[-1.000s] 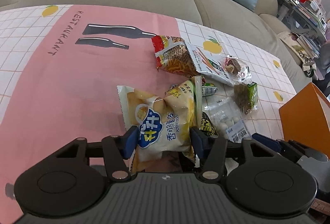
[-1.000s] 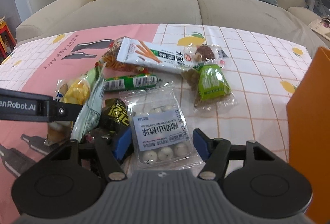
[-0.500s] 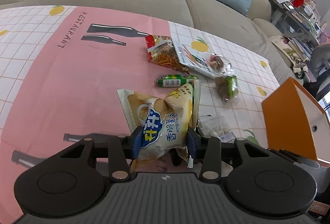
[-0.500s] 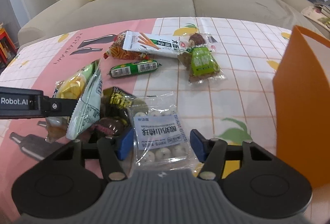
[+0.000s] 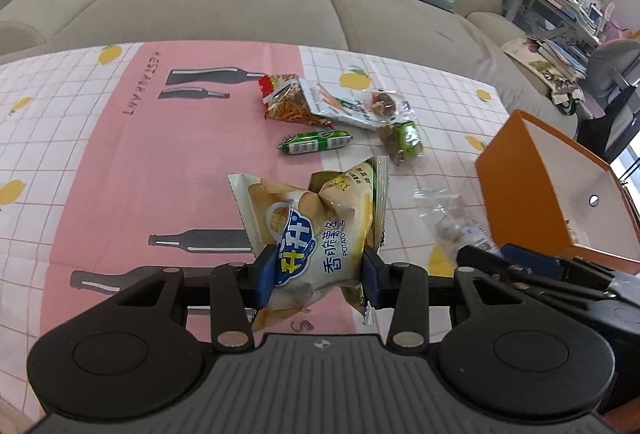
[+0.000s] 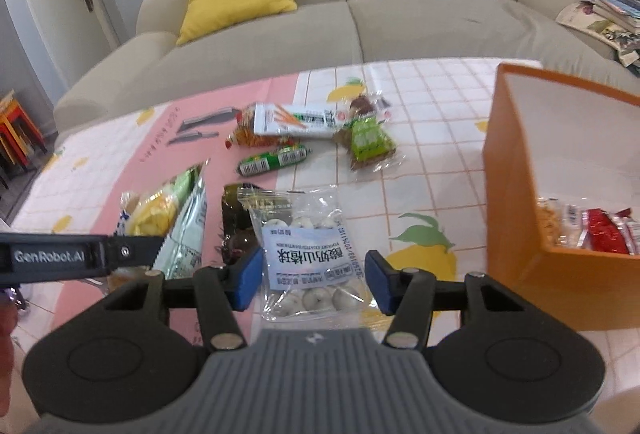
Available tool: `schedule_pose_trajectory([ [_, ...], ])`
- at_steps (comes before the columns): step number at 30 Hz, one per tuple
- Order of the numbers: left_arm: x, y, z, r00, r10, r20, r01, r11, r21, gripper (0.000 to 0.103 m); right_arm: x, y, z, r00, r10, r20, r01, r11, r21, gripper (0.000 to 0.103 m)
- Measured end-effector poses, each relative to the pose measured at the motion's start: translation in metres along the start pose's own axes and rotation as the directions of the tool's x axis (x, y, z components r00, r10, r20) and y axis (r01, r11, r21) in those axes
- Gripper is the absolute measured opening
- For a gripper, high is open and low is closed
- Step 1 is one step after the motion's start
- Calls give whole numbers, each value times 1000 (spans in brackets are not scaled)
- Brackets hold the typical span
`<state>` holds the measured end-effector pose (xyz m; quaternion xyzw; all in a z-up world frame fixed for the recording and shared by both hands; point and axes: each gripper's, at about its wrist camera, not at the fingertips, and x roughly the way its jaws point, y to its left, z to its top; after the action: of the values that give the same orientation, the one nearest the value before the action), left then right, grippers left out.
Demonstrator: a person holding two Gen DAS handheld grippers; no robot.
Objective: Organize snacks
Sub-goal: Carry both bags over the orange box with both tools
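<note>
My left gripper [image 5: 318, 276] is shut on a yellow potato chip bag [image 5: 320, 226] and holds it above the table; the bag also shows in the right wrist view [image 6: 168, 210]. My right gripper [image 6: 314, 280] is shut on a clear packet of white yogurt balls [image 6: 310, 250], lifted off the table; the packet shows blurred in the left wrist view [image 5: 448, 218]. A dark snack packet [image 6: 234, 222] hangs at the clear packet's left side. The orange box [image 6: 560, 194] stands at the right with several snacks inside.
On the pink and white tablecloth [image 5: 120, 162] lie a green sausage [image 5: 316, 142], a red noodle-snack bag [image 5: 288, 106], a white carrot-stick pack [image 6: 296, 120] and a green packet [image 6: 368, 142]. A beige sofa [image 5: 240, 6] runs behind the table.
Both grippers have risen and pulled back with their packets, so the table looks farther away. The right gripper has swung toward the orange box, whose inside now shows.
</note>
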<state>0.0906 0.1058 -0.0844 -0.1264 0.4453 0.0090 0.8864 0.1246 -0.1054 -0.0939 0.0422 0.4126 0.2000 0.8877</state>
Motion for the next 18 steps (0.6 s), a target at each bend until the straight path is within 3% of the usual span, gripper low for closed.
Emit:
schedule_pose_trajectory([
  [8, -25, -25, -2, 999, -37, 15, 36, 999, 32, 48, -53, -13, 3, 997, -12, 71, 12, 1000, -3, 53],
  [18, -40, -82, 18, 992, -113, 48, 105, 985, 133, 48, -106, -46, 13, 983, -96, 156, 100, 995, -22, 52],
])
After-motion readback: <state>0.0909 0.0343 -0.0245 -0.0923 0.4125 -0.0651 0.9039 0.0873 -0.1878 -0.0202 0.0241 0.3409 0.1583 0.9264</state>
